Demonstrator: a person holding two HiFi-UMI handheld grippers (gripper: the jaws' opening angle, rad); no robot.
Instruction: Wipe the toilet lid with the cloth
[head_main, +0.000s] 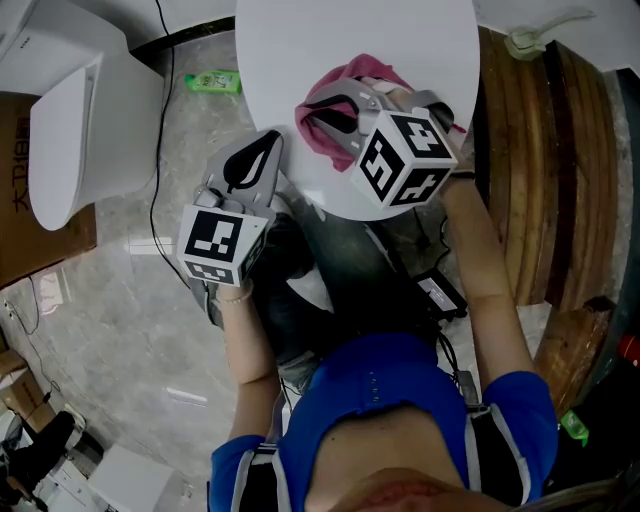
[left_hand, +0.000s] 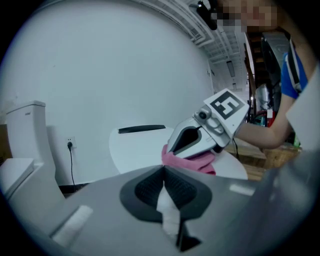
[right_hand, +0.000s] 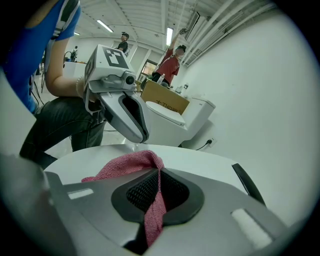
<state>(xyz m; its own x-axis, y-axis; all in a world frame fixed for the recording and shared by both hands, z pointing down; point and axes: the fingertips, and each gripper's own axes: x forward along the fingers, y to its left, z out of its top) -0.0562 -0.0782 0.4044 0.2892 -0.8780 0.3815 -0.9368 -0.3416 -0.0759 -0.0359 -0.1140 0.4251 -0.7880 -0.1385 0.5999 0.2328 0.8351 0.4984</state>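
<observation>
Gripping pink cloth (head_main: 368, 70) between clamped jaws, right tool (head_main: 305, 112) holds it on white lid (head_main: 290, 40); left tool (head_main: 270, 140) closed, empty, just beside lid edge.

The toilet lid (head_main: 300, 50) is viewed steeply from above by the head camera. It is crossed low and close from its edge by the left claw (left_hand: 162, 172) view, and oppositely by the right claw (right_hand: 159, 175) view. The cloth (right_hand: 125, 165) is shared by all.
</observation>
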